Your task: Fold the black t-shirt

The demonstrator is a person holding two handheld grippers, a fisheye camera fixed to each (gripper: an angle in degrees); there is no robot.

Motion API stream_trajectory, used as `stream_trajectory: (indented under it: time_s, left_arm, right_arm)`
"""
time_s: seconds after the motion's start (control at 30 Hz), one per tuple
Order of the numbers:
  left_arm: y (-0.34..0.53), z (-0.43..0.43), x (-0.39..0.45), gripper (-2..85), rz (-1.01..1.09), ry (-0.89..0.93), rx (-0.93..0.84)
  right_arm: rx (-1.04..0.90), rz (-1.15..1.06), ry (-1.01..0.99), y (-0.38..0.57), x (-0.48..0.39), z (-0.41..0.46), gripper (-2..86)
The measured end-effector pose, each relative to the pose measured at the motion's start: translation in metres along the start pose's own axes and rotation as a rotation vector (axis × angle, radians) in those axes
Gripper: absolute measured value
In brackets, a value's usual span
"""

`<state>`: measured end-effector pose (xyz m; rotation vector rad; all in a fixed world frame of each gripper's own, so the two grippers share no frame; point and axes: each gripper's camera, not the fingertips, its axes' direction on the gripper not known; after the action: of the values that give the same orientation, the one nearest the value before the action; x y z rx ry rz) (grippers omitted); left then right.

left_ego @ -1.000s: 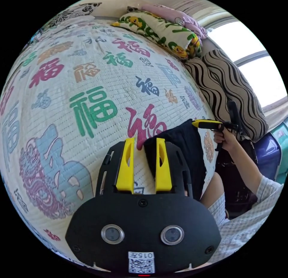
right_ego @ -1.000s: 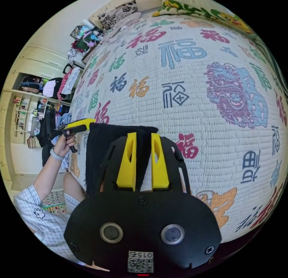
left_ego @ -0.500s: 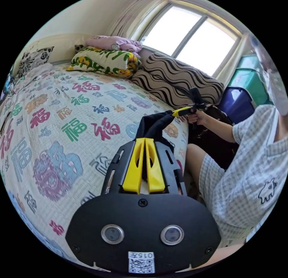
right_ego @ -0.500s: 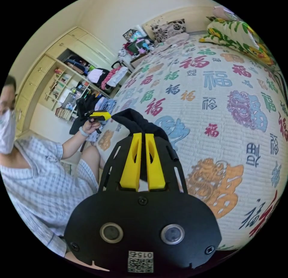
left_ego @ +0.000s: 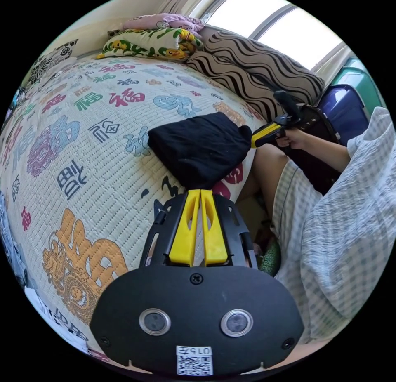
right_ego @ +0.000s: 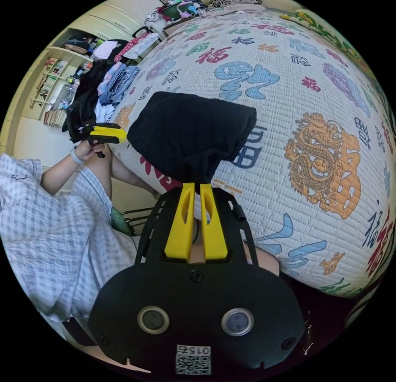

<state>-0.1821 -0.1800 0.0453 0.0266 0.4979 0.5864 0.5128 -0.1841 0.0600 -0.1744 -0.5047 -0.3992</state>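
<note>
Bed (left_ego: 82, 159): black t-shirt (left_ego: 198, 149) bunched, corners pinched by left tongs (left_ego: 200, 191), right tongs (right_ego: 194, 185).

Your work surface is a bed (left_ego: 82, 159) covered by a cream quilted spread printed with coloured characters and dragon motifs. On it, near the edge closest to you, lies the black t-shirt (left_ego: 198, 145), bunched into a compact folded bundle. Along the far side by the window rest two brown wavy-striped pillows (left_ego: 264, 74), with a green-and-yellow patterned pillow (left_ego: 144, 43) and a pink one (left_ego: 165, 22) stacked at the head end.
</note>
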Motion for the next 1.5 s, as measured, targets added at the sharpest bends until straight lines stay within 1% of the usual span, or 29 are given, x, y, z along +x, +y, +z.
stream_trajectory:
  time_s: [0.07, 0.17, 0.23, 0.27, 0.33, 0.43, 0.5, 0.57, 0.6, 0.7, 0.8, 0.9, 0.97, 1.07, 1.13, 1.17, 1.23, 1.27, 1.37, 1.4, 1.43, 1.5]
  left_arm:
    - [0.001, 0.003, -0.001, 1.2, -0.019, 0.001, -0.027]
    - [-0.002, -0.011, -0.015, 6.2, -0.153, 0.073, 0.012]
    - [-0.02, -0.02, -0.032, 8.7, -0.28, 0.079, 0.081]
    - [-0.026, -0.02, -0.036, 8.9, -0.31, 0.069, 0.098]
    - [-0.048, -0.005, -0.052, 9.3, -0.427, 0.075, 0.126]
    - [-0.065, 0.033, -0.061, 9.0, -0.493, 0.121, 0.066]
    - [-0.065, 0.048, -0.066, 7.4, -0.535, 0.148, 0.074]
    - [-0.063, 0.054, -0.066, 4.8, -0.54, 0.144, 0.09]
    - [-0.063, 0.056, -0.065, 3.5, -0.525, 0.104, 0.09]
    - [-0.066, 0.066, -0.06, 2.8, -0.515, 0.049, 0.089]
    - [-0.07, 0.069, -0.051, 3.7, -0.513, 0.031, 0.115]
    - [-0.067, 0.057, -0.036, 6.7, -0.495, 0.026, 0.131]
    - [-0.063, 0.051, -0.025, 7.5, -0.479, 0.036, 0.145]
    - [-0.062, 0.063, -0.01, 7.2, -0.445, 0.035, 0.094]
    - [-0.061, 0.086, -0.004, 6.3, -0.45, 0.005, 0.041]
    - [-0.061, 0.091, -0.004, 5.8, -0.452, -0.004, 0.03]
    - [-0.062, 0.105, 0.003, 4.4, -0.419, -0.109, 0.002]
    - [-0.063, 0.108, 0.004, 4.2, -0.418, -0.116, 0.004]
    - [-0.071, 0.109, 0.001, 4.9, -0.431, -0.078, 0.03]
    - [-0.072, 0.105, -0.002, 6.0, -0.435, -0.046, 0.074]
    - [-0.073, 0.1, -0.009, 7.6, -0.444, -0.019, 0.12]
    - [-0.078, 0.1, -0.022, 10.0, -0.451, 0.025, 0.152]
  right_arm:
    - [-0.017, 0.037, 0.016, 0.006, 0.005, -0.001, 4.7]
    - [0.039, 0.138, -0.034, 0.015, 0.021, -0.019, 7.2]
    - [0.14, 0.191, -0.102, 0.01, 0.035, -0.034, 8.6]
    - [0.172, 0.216, -0.113, 0.006, 0.039, -0.036, 8.7]
    - [0.252, 0.313, -0.192, -0.013, 0.055, -0.034, 8.3]
    - [0.193, 0.375, -0.177, -0.036, 0.067, -0.012, 7.2]
    - [0.186, 0.399, -0.197, -0.038, 0.073, -0.001, 4.8]
    - [0.209, 0.43, -0.209, -0.032, 0.078, 0.0, 2.3]
    - [0.222, 0.435, -0.186, -0.027, 0.08, -0.001, 1.5]
    - [0.235, 0.436, -0.154, -0.019, 0.083, -0.003, 0.4]
    - [0.247, 0.405, -0.12, -0.014, 0.076, -0.009, 0.5]
    - [0.264, 0.397, -0.046, 0.006, 0.063, -0.025, 1.0]
    - [0.27, 0.358, -0.047, 0.021, 0.053, -0.031, 1.0]
    - [0.205, 0.299, -0.05, 0.033, 0.044, -0.021, 0.2]
    - [0.104, 0.327, -0.018, 0.036, 0.048, 0.001, -0.3]
    - [0.098, 0.331, -0.012, 0.037, 0.049, 0.004, -0.3]
    - [0.114, 0.345, -0.004, 0.042, 0.056, 0.008, -0.3]
    - [0.114, 0.356, -0.018, 0.043, 0.059, 0.007, -0.2]
    - [0.151, 0.347, -0.071, 0.051, 0.071, -0.009, 0.7]
    - [0.197, 0.349, -0.072, 0.056, 0.078, -0.02, 1.4]
    - [0.243, 0.339, -0.087, 0.06, 0.086, -0.029, 4.1]
    - [0.278, 0.319, -0.146, 0.061, 0.102, -0.038, 6.9]
